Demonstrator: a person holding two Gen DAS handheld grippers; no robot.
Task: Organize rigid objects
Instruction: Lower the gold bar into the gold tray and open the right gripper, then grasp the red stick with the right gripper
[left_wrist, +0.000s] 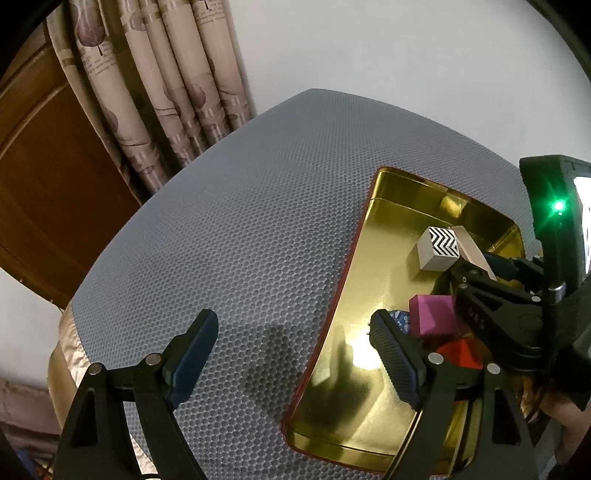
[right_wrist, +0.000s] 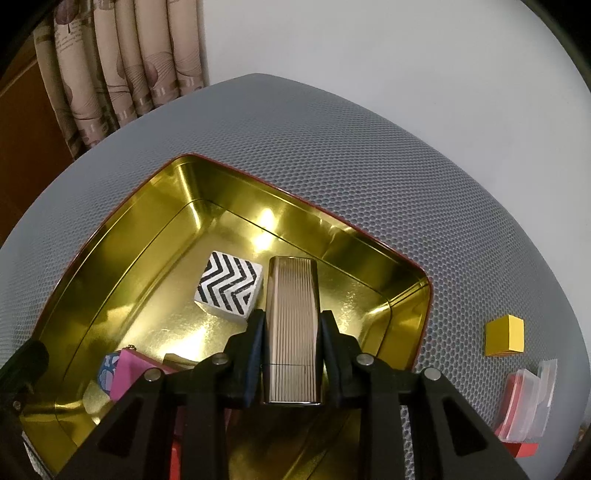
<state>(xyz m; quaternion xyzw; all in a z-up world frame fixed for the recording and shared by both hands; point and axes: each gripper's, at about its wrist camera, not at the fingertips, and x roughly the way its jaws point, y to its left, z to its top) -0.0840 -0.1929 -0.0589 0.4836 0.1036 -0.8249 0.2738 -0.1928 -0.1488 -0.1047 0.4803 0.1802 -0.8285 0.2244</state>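
A shiny gold tin tray (left_wrist: 354, 280) (right_wrist: 147, 236) with a red rim lies on the grey mesh table mat. Inside it rest a black-and-white zigzag cube (left_wrist: 441, 247) (right_wrist: 229, 284), a magenta block (left_wrist: 434, 314) (right_wrist: 129, 373), a red block (left_wrist: 460, 352) and a small blue patterned piece (right_wrist: 107, 371). My right gripper (right_wrist: 291, 343) is shut on a ribbed gold rectangular case (right_wrist: 291, 325), held over the tray beside the zigzag cube. My left gripper (left_wrist: 291, 354) stands open over the tray's left rim, nothing between its fingers.
On the mat right of the tray sit a yellow cube (right_wrist: 504, 336) and a clear plastic box on a red piece (right_wrist: 524, 410). Curtains (left_wrist: 159, 92) and a wooden door (left_wrist: 48, 177) stand behind the table at the left. A white wall is beyond.
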